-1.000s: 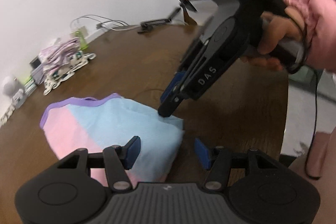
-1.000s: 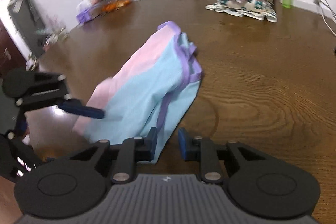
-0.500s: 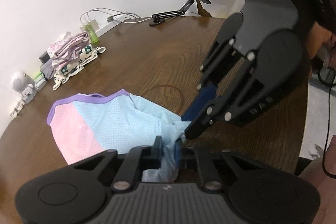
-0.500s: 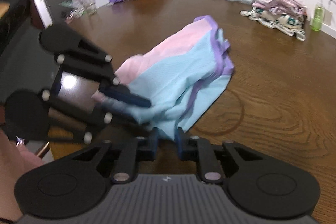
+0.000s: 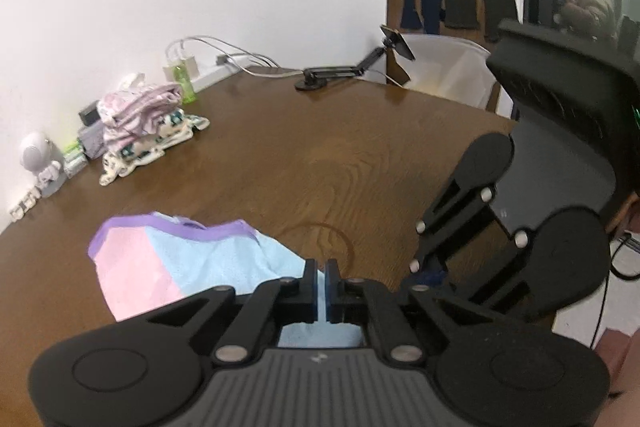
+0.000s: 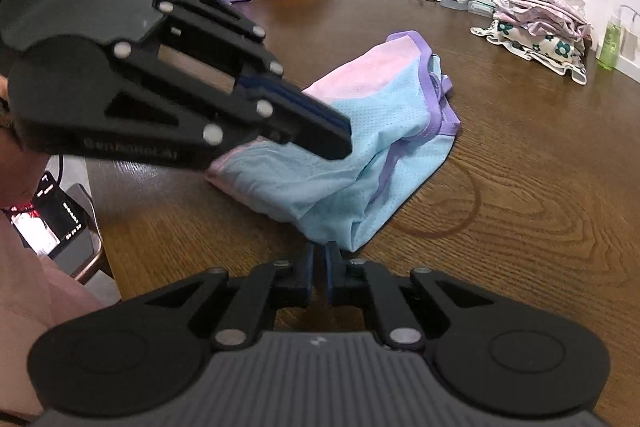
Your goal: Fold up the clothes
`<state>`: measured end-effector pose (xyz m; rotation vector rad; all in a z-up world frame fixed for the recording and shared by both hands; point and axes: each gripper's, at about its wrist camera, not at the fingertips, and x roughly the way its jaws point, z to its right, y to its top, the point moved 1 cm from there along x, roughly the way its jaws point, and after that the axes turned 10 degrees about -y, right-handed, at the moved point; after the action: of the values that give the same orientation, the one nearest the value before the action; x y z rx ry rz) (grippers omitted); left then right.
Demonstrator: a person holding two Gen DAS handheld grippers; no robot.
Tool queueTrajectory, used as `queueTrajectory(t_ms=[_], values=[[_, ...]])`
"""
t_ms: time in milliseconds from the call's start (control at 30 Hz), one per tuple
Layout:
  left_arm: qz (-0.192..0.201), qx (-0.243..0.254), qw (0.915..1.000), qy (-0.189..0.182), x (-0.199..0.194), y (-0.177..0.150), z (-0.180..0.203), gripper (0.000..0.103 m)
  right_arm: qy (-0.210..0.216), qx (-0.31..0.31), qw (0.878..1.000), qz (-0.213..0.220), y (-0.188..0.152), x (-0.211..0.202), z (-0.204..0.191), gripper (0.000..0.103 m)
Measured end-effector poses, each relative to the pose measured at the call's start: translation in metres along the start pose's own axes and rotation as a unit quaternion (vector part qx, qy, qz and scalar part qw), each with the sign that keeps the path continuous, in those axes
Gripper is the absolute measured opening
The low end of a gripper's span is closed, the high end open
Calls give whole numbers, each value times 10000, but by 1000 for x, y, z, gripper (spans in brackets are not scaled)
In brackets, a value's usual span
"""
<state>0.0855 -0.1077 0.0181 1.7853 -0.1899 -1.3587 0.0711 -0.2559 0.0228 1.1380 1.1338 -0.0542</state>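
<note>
Left matte black plastic two-finger gripper (image 5: 321, 285): ribbed grey housing at bottom centre, round black discs either side, silver rivets on linkage bars, blue finger pads (image 5: 330, 281). Right matte black plastic two-finger gripper (image 6: 319, 269): same build, small white logo on housing; faint raised lettering on left unit's side, left of frame. Pink sleeve (image 6: 28, 291), lower left.

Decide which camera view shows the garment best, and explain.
The right wrist view: the garment lies nearly whole, purple trim and folds visible, only partly crossed by the left tool. The left wrist view shows its far part; the near edge is hidden.
</note>
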Motion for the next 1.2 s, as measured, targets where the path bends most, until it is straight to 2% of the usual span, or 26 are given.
queueTrajectory(t_ms=[33, 67, 100, 233, 267, 333, 367, 400, 433, 533, 633, 767, 867, 933, 1067, 1200], values=[[-37, 15, 10000, -12, -1, -3, 2, 17, 4, 68, 10000, 52, -1, -1, 2, 7], [-78, 51, 10000, 5, -3, -6, 4, 32, 6, 133, 9999, 96, -1, -3, 5, 9], [-113, 116, 9998, 64, -4, -9, 6, 43, 4, 193, 9997, 141, -2, -4, 8, 11], [-370, 411, 9982, 245, -2, -22, 15, 45, -101, 96, 9996, 253, 3, -6, 9, 23], [-451, 510, 9972, 320, 2, -25, 17, 44, -140, 23, 9995, 265, 5, -5, 8, 28], [-575, 695, 9950, 436, 9, -29, 20, 43, -213, -99, 9994, 257, 8, -1, 5, 29], [-609, 753, 9942, 467, 12, -31, 21, 31, -243, -148, 9993, 245, 9, 1, 4, 29], [-626, 783, 9938, 482, 15, -32, 21, 9, -273, -196, 9992, 232, 11, 3, 2, 29], [-644, 813, 9934, 496, 17, -32, 20, 4, -298, -238, 9990, 217, 12, 5, 1, 29], [-563, 707, 9950, 430, 16, -30, 14, 3, -294, -249, 9992, 138, 12, 9, -1, 26], [-359, 400, 9980, 325, 7, -23, 2, 3, -248, -181, 9995, 84, 9, 10, -1, 4], [-56, 7, 9999, 132, -6, -10, -12, 3, -244, -194, 9995, 71, 3, 5, -5, 2], [34, 21, 9999, 145, -11, -3, -13, 3, -226, -187, 9995, 69, 1, 3, -6, 2], [-15, 136, 9998, 150, -7, 0, -9, 3, -211, -204, 9996, 61, 0, 1, -8, 2], [-250, 399, 9988, -143, 10, -1, 7, 3, -250, -253, 9994, 54, 0, 1, -14, 2], [-286, 443, 9980, -342, 19, -3, 16, 3, -317, -338, 9989, -12, 1, 3, -20, 2]])
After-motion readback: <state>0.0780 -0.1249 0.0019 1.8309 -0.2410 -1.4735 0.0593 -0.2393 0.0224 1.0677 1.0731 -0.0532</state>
